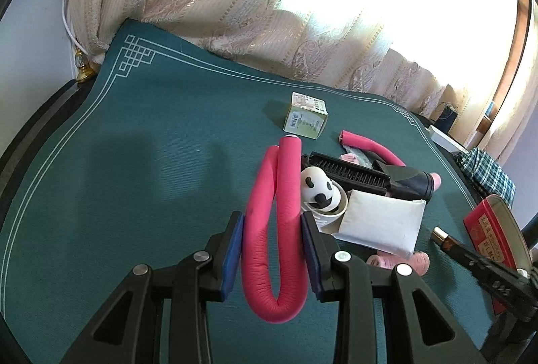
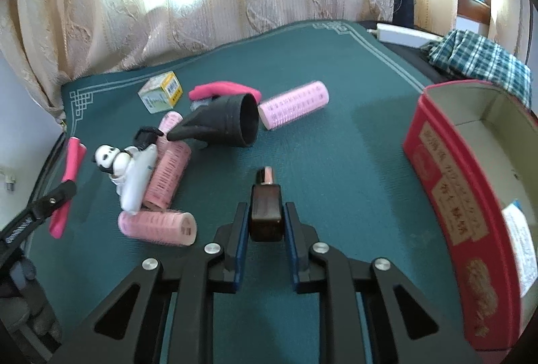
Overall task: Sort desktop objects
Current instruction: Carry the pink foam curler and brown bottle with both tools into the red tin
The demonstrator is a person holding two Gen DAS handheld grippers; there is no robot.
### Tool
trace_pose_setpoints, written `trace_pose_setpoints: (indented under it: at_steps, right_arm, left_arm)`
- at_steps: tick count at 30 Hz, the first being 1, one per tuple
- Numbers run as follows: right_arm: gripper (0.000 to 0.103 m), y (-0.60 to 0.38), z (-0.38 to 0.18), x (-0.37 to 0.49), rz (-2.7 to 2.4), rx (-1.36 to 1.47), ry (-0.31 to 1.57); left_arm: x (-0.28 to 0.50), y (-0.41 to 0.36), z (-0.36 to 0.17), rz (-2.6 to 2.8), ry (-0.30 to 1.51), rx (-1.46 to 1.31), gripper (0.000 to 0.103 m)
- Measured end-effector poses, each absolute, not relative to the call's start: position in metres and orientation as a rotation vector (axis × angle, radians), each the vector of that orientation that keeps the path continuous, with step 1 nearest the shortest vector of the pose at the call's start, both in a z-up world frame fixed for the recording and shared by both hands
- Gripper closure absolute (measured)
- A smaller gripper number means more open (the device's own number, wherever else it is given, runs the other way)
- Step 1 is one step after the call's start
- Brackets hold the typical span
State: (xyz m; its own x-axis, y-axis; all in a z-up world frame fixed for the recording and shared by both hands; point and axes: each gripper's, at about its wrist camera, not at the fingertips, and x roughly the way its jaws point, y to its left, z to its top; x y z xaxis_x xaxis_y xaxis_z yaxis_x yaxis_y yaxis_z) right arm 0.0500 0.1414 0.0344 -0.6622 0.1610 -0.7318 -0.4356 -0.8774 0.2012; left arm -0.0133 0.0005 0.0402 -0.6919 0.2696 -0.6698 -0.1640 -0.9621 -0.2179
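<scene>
Left hand-held gripper (image 1: pixel 272 249) closed on a bent pink foam curling rod (image 1: pixel 269 229), both legs of the fold between the blue pads; rod looks soft, light and springy, likely to flex, so a hold near the bend seems soundest. Right hand-held gripper (image 2: pixel 266 226) nearly shut around a small dark-brown glass bottle with a pale cap (image 2: pixel 265 209), pads at its flat sides, cap pointing away. Glass probably heavier, smooth, breakable; grip the square body, not the cap. Red open cardboard box (image 2: pixel 447 182) sits right of the right gripper; pink roller curlers (image 2: pixel 158 226) left, on the green-matted table (image 2: pixel 336 145).
</scene>
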Motion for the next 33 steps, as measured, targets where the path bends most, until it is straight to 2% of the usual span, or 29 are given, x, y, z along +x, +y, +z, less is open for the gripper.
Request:
trace_pose_setpoints:
  at_steps: [8, 17, 33]
  right_arm:
    - [0.081, 0.148, 0.051, 0.078, 2.543, -1.010, 0.537]
    - [0.081, 0.178, 0.086, 0.131, 2.511, -0.819, 0.573]
    - [0.081, 0.256, 0.089, 0.237, 2.332, -0.665, 0.652]
  left_arm:
    - [-0.007, 0.007, 0.042, 2.680, -0.201, -1.095, 0.068]
    - [0.017, 0.039, 0.063, 2.629, -0.138, -1.034, 0.068]
    - [0.073, 0.173, 0.098, 2.411, 0.088, -0.920, 0.068]
